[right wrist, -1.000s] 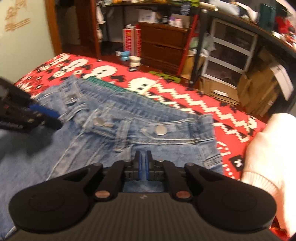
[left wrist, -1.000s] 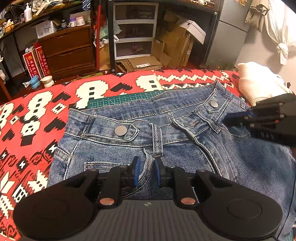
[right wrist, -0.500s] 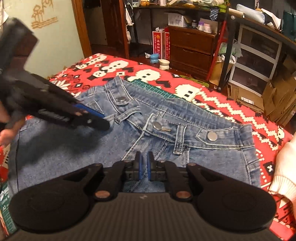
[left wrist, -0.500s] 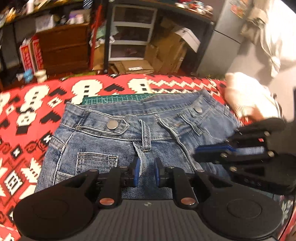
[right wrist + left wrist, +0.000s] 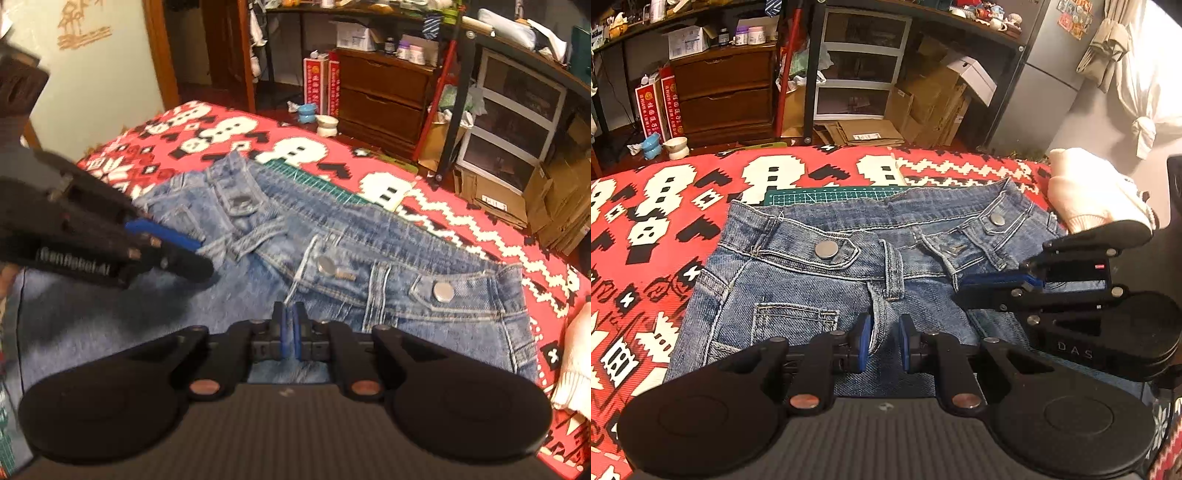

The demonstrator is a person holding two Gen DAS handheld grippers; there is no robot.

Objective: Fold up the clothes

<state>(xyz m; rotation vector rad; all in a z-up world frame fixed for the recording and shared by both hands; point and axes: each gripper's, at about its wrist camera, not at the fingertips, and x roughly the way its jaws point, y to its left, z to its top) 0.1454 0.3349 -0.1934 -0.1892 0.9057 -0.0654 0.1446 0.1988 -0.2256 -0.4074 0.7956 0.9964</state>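
The jeans [image 5: 820,288] lay flat, waistband spread; the left gripper [image 5: 885,341] hovered narrowly parted and empty, the right gripper [image 5: 289,334] pinched closed, stage undetermined.

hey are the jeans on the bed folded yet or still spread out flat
Spread flat, as far as shown. The jeans lie waistband up on the red blanket, waistband and both hip pockets showing, no fold line in view. The legs are out of frame.

Blue denim jeans [image 5: 812,288] are seen spread flat across the middle of both frames, waistband toward the top, front side up. Metal buttons are fastened on the pocket flaps; the legs run off the lower edge.
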